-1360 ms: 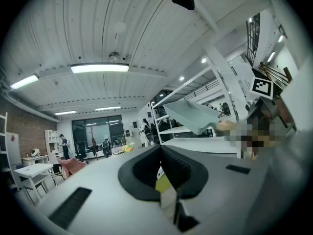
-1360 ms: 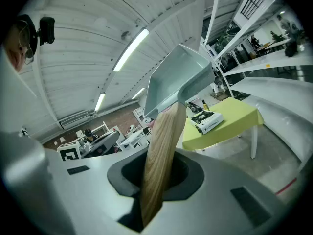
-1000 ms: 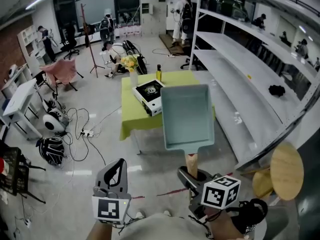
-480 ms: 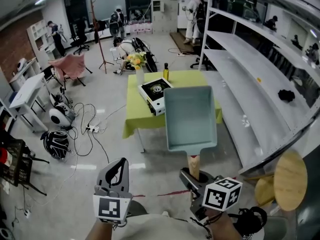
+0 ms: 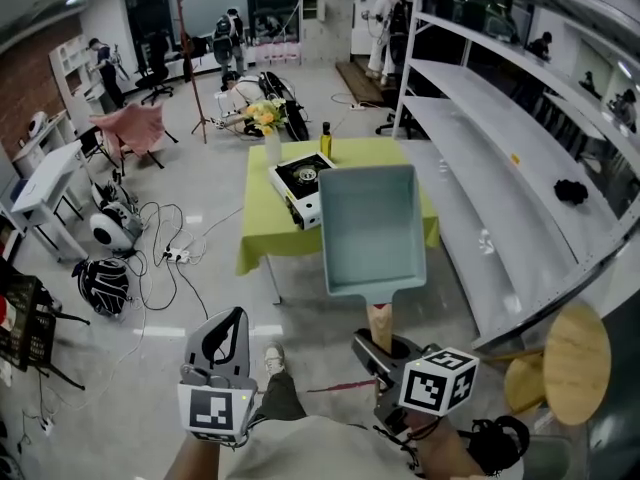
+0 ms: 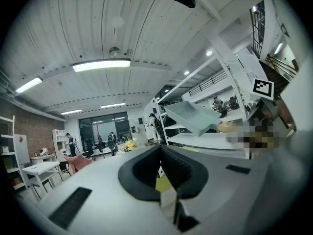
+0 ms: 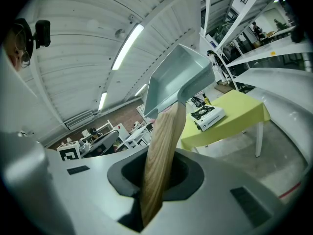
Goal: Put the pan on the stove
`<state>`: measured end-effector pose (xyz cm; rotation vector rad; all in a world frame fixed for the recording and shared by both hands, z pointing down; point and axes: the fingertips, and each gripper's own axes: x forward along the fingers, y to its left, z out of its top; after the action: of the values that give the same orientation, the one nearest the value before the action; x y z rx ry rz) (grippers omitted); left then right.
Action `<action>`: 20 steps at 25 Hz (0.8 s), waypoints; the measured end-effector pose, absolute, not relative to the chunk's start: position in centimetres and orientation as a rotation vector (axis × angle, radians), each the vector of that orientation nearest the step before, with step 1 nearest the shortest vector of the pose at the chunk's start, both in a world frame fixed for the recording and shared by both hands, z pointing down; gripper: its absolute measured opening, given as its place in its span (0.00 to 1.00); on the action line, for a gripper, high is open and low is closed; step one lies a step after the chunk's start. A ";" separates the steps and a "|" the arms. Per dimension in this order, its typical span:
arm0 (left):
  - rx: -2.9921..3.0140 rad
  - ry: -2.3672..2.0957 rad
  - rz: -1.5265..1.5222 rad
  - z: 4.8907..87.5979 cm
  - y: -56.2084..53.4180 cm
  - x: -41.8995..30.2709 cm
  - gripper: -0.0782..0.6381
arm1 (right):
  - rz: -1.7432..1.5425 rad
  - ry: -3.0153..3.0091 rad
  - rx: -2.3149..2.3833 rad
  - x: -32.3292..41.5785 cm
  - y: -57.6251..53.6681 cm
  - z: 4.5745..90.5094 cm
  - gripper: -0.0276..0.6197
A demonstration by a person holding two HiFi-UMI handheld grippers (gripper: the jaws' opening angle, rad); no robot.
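Note:
The pan is a pale teal rectangular one with a wooden handle. It is held up in the air, in front of the stove and lower in the head view. My right gripper is shut on that handle, which runs up between the jaws in the right gripper view as handle and pan. The white single-burner stove sits on a yellow-green table, a few steps ahead. My left gripper hangs at the lower left, jaws shut and empty. The pan also shows in the left gripper view.
A dark bottle and a vase of flowers stand at the table's far edge. Long white shelving runs along the right. A round wooden stool is at my right. Cables and bags lie on the floor at left.
The table and stove have shifted slightly in the head view as I walk. A shoe now shows on the floor between the grippers. The pan stays in the right gripper.

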<state>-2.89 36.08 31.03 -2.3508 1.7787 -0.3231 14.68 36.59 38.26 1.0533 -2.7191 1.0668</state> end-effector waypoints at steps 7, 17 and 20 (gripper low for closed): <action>-2.376 1.762 -0.294 31.6 32.8 -3.8 0.12 | 1.107 -2.725 1.037 12.9 33.6 38.7 0.12; -2.422 1.708 -0.329 32.3 24.3 -5.8 0.12 | 1.157 -2.667 1.057 10.3 26.0 40.0 0.12; -2.447 1.693 -0.355 33.1 21.6 -6.7 0.12 | 1.193 -2.634 1.070 9.5 23.5 40.7 0.12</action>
<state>-6.68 21.56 33.13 -2.4469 1.6932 -0.3551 9.47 23.51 40.70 1.0701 -2.6341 1.1931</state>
